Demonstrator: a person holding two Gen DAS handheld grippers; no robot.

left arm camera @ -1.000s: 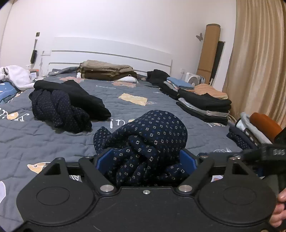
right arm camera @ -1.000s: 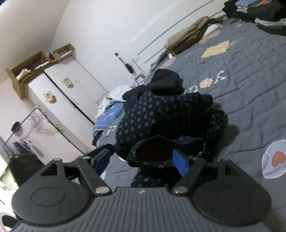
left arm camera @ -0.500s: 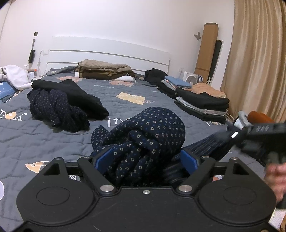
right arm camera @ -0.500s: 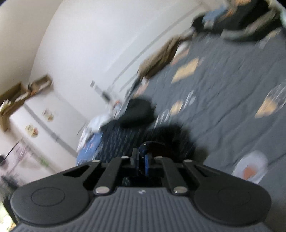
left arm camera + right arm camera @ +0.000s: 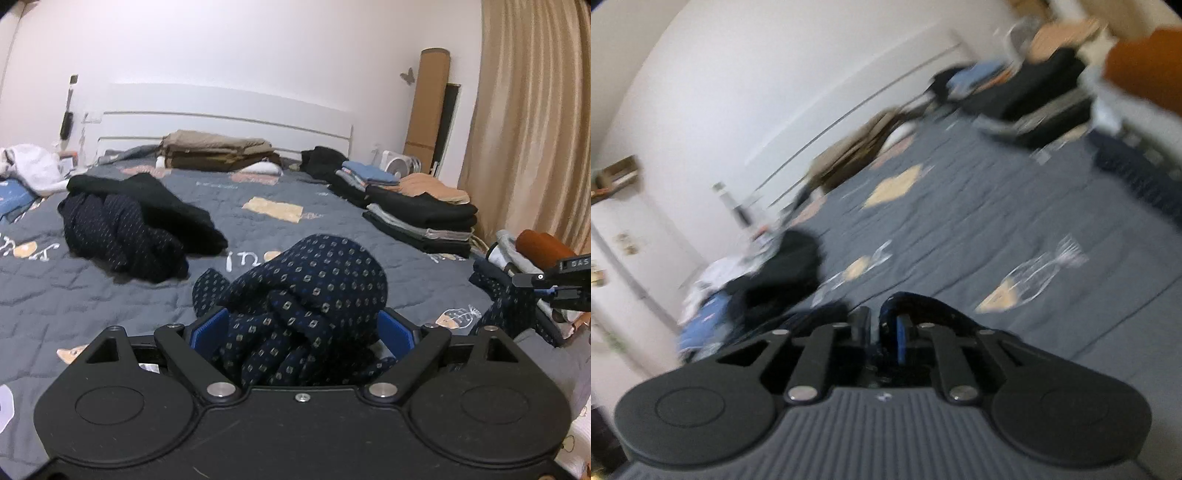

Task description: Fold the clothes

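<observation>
A: Left wrist view first: the left claw (image 5: 301, 328) sits low over the bed (image 5: 110, 295), tipped a little downward, jaws spread wide and just opened a touch more, with the bunched navy dotted garment (image 5: 303, 295) filling the gap between the blue pads (image 5: 208, 326).

B: Pressing on it?

A: The cloth touches both pads, so it has hold of the bundle. The bundle rests near the foot of the bed, well apart from the dark heap (image 5: 122, 229) on the left.

B: And the other hand?

A: The right claw (image 5: 546, 286) pokes in at the far right edge, level, with a strip of the same navy cloth hanging at it. From its own blurred view, the right claw (image 5: 886, 328) has jaws nearly together, having just eased open slightly, dark fabric pinched between them.

B: Folded stacks (image 5: 421, 218) line the bed's right side.
</observation>
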